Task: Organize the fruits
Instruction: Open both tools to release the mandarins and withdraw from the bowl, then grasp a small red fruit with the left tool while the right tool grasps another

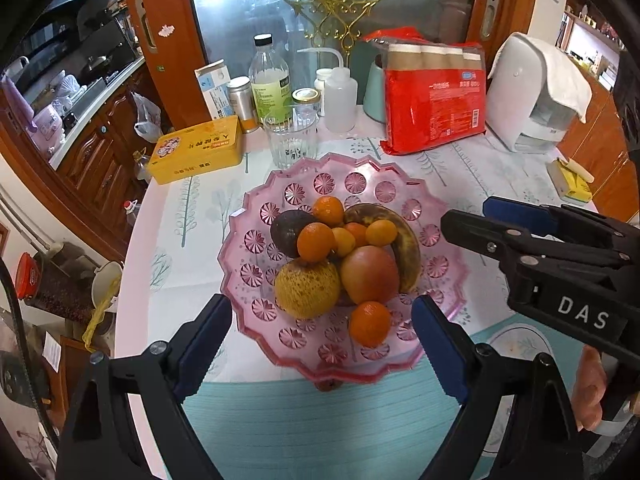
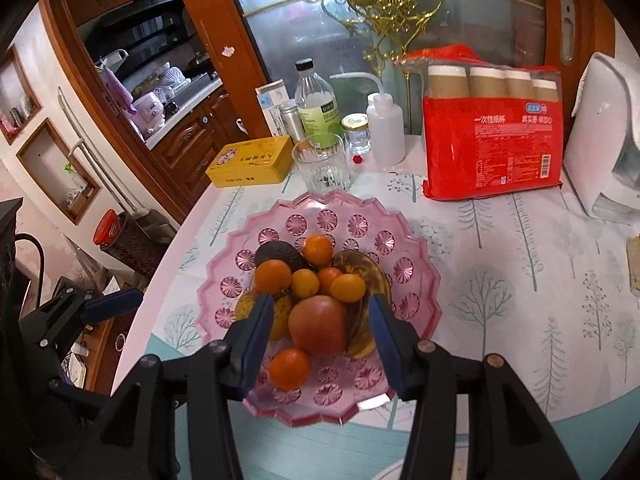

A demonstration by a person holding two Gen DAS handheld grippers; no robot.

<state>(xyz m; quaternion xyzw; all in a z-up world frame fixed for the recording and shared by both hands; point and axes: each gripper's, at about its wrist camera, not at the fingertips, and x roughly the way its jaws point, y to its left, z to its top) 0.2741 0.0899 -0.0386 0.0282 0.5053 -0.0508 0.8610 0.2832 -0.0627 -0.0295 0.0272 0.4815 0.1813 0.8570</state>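
Fruit (image 1: 370, 274) heaped in scalloped pink dish (image 1: 448, 280).

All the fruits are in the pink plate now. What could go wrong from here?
1. The small orange lies alone near the pink plate rim; a bump might roll it off.
2. The piled fruits look loose and may tumble.
3. The drinking glass stands right behind the plate and could be knocked.
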